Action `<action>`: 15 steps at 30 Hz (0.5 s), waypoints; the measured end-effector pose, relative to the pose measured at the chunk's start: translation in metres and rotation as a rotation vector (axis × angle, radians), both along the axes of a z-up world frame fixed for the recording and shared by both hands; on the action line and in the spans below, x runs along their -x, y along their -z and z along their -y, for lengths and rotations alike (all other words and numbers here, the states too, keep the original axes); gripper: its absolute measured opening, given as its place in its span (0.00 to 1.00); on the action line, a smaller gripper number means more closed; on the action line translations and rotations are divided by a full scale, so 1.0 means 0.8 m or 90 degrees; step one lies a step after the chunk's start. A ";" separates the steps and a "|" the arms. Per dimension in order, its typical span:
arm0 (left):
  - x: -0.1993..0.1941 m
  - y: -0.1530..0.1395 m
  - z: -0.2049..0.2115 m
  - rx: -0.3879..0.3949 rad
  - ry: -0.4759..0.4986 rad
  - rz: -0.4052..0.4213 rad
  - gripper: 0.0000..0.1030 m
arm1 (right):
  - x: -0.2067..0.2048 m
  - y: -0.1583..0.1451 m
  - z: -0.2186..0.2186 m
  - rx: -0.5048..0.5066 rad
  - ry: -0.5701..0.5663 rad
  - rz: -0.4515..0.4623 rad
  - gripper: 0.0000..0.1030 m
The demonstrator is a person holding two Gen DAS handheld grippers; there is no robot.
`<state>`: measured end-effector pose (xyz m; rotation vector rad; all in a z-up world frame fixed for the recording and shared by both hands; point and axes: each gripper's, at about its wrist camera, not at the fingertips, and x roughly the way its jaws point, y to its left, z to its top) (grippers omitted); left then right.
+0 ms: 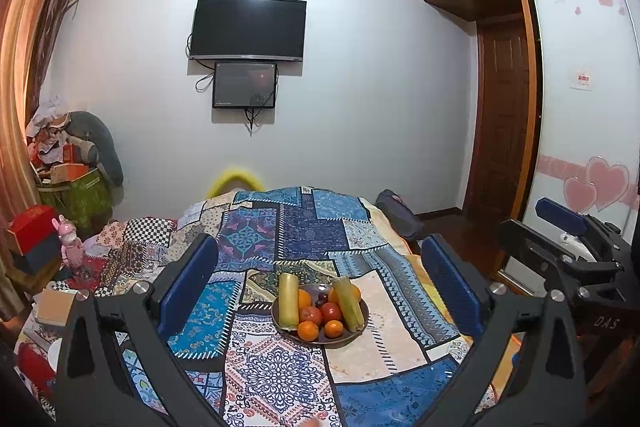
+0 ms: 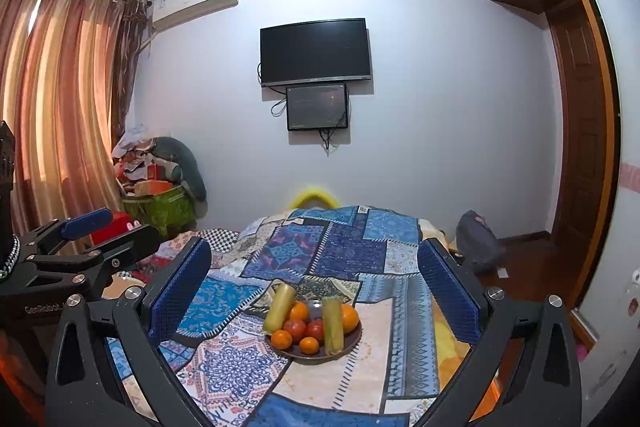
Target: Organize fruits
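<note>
we see all the fruits [image 1: 320,311] gathered in the dark bowl [image 1: 280,323] on the patchwork bed cover [image 1: 256,367]; left gripper [image 1: 320,291] and right gripper [image 2: 316,291] hang released, empty, near side. this fits either sorted fruit or fruit awaiting sorting.

Patchwork cloth [image 1: 312,227], wall television [image 1: 248,29], curtains [image 2: 60,99], air conditioner [image 2: 192,1], wardrobe [image 1: 580,87]

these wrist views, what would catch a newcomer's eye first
The dark bowl of fruit on the patchwork cloth, centred between the open left gripper fingers. In it, two yellow-green stalks lean among oranges. Behind, a black TV hangs on the wall.
</note>
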<state>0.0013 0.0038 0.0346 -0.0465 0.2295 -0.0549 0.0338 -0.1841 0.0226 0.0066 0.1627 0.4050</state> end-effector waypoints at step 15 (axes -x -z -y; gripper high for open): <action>0.000 0.001 0.002 0.002 0.004 0.001 1.00 | -0.001 -0.001 0.000 -0.001 0.000 -0.004 1.00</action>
